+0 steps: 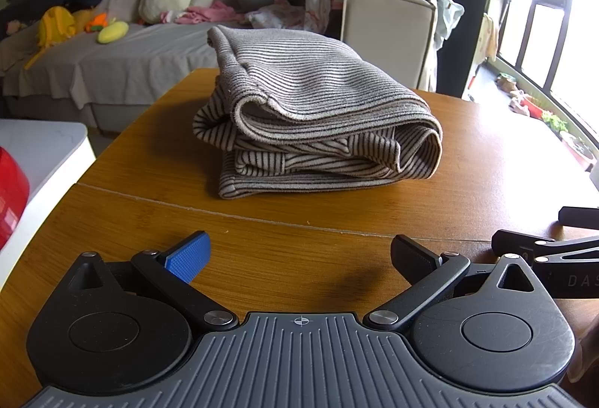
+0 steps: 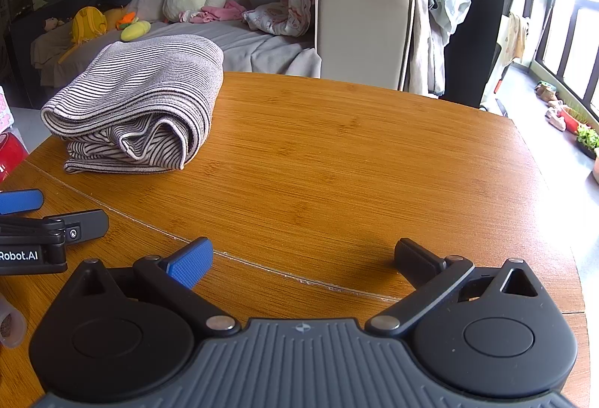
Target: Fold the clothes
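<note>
A striped grey-and-brown garment lies folded in a thick bundle on the wooden table. It also shows at the left in the right wrist view. My left gripper is open and empty, low over the table, a short way in front of the bundle. My right gripper is open and empty, to the right of the bundle and apart from it. The left gripper's fingers show at the left edge of the right wrist view; the right gripper's arm shows at the right of the left wrist view.
A seam crosses the table. A sofa with plush toys lies behind. A chair heaped with clothes stands at the table's far edge. A red object sits on a white surface at the left.
</note>
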`<state>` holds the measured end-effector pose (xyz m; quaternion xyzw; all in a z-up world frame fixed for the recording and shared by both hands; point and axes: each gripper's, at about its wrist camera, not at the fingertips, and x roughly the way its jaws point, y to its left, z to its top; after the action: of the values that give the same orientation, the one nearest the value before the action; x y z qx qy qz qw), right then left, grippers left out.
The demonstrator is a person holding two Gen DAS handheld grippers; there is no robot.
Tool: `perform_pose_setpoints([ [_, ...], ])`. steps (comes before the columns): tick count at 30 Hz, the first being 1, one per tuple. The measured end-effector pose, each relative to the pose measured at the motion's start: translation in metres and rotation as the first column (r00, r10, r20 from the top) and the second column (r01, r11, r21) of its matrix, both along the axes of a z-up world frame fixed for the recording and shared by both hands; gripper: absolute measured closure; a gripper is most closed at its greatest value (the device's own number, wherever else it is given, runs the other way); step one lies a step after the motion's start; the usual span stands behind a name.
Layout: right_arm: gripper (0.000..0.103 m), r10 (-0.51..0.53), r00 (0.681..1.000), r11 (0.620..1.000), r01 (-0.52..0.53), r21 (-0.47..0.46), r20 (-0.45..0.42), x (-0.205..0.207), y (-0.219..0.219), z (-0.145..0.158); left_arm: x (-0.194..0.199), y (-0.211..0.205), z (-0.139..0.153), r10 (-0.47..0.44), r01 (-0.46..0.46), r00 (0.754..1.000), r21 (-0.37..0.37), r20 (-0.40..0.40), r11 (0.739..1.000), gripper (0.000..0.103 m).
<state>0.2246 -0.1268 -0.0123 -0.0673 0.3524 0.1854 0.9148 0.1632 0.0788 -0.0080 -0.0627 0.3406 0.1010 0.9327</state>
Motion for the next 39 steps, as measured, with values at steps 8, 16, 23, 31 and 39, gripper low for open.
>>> perform_pose_setpoints([
  [8, 0.0, 0.0, 1.0, 1.0, 0.0, 0.0, 0.0, 0.0004, 0.0005, 0.0002, 0.0013, -0.0018, -0.0004, -0.015, 0.015, 1.0, 0.009, -0.006, 1.0, 0.0],
  [16, 0.0, -0.002, 1.0, 1.0, 0.002, 0.0, 0.0, 0.0003, 0.0014, -0.0001, 0.0019, -0.0031, -0.0007, -0.017, 0.017, 1.0, 0.019, -0.013, 1.0, 0.0],
  [23, 0.0, -0.002, 1.0, 1.0, 0.002, 0.0, 0.0, -0.0002, 0.0016, -0.0003, 0.0015, -0.0024, -0.0009, -0.017, 0.017, 1.0, 0.016, -0.011, 1.0, 0.0],
  [31, 0.0, -0.002, 1.0, 1.0, 0.002, 0.0, 0.0, -0.0003, 0.0012, -0.0001, 0.0016, -0.0019, -0.0007, -0.017, 0.017, 1.0, 0.017, -0.012, 1.0, 0.0],
  [39, 0.0, -0.003, 1.0, 1.0, 0.003, 0.0, 0.001, -0.0003, 0.0012, -0.0003, 0.0022, -0.0024, -0.0001, -0.017, 0.017, 1.0, 0.02, -0.013, 1.0, 0.0],
])
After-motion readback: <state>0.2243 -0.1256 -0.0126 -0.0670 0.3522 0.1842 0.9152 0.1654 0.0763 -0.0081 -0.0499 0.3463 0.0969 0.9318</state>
